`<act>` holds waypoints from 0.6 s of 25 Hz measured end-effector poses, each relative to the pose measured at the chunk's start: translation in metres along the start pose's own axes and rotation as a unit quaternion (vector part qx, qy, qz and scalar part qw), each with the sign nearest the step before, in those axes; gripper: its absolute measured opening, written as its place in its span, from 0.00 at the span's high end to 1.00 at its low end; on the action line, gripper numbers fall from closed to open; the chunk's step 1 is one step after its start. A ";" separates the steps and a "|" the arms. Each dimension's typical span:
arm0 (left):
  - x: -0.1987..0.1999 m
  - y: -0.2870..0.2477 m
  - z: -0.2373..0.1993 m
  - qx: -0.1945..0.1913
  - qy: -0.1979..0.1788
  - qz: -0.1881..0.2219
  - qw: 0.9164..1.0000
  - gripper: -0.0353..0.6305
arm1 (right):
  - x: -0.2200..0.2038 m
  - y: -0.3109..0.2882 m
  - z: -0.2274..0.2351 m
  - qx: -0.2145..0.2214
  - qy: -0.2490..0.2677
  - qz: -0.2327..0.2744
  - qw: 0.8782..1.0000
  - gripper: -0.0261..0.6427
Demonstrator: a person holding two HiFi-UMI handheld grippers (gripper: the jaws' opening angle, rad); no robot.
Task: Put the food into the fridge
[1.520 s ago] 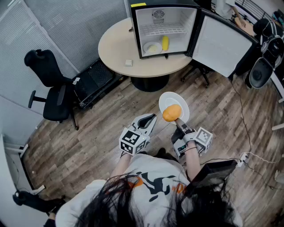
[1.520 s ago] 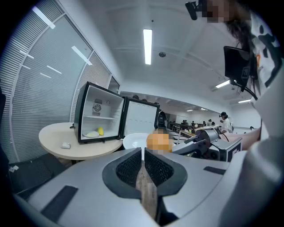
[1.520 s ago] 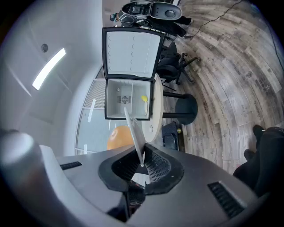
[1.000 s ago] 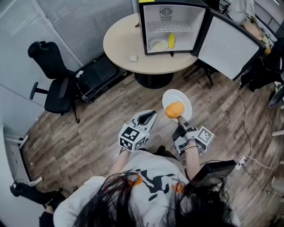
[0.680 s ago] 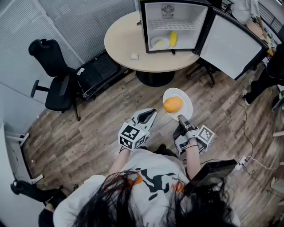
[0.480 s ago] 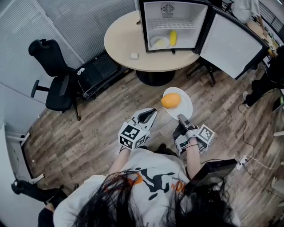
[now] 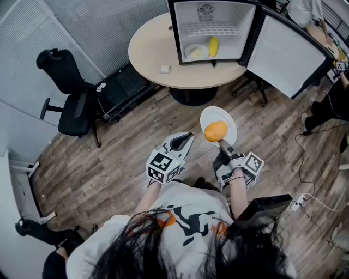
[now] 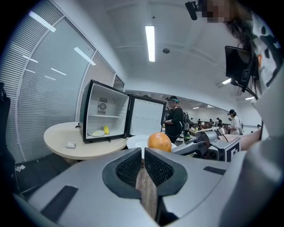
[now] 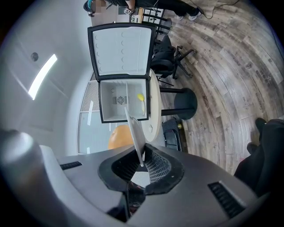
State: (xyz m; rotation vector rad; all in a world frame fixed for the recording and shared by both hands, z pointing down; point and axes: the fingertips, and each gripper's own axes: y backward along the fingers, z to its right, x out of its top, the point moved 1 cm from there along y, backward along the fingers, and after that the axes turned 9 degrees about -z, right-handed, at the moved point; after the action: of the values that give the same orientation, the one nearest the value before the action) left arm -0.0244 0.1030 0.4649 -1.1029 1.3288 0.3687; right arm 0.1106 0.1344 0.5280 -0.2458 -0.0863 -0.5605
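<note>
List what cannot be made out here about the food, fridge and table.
- Orange: right gripper view, mostly hidden behind the edge-on plate and a jaw.
- Yellow food in the fridge: head view, too small to name.
- Small white object on the round table: head view, too small to identify.
- Fridge top: cut off by head view's upper edge.

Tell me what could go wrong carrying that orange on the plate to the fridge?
1. The right gripper pinches the plate only at its rim, and the orange sits loose on it, so a tilt could roll it off onto the wood floor.
2. The fridge already holds a small plate and a yellow food inside, so sliding this plate in might bump them.
The left gripper is shut and empty, steadying nothing.
</note>
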 end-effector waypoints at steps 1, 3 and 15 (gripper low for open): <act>0.000 -0.002 0.000 0.001 0.001 0.000 1.000 0.93 | 0.002 0.000 0.000 -0.001 0.001 -0.002 1.000 0.91; 0.000 -0.007 0.002 0.003 0.004 0.000 1.000 0.93 | 0.006 0.001 0.001 -0.001 0.002 -0.006 1.000 0.91; -0.003 -0.027 0.008 0.013 0.009 -0.008 1.000 0.93 | 0.030 0.002 0.006 -0.004 -0.001 -0.018 1.000 0.91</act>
State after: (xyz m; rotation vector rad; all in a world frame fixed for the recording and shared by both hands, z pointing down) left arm -0.0001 0.0974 0.4782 -1.0957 1.3371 0.3296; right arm 0.1365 0.1218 0.5383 -0.2537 -0.0906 -0.5964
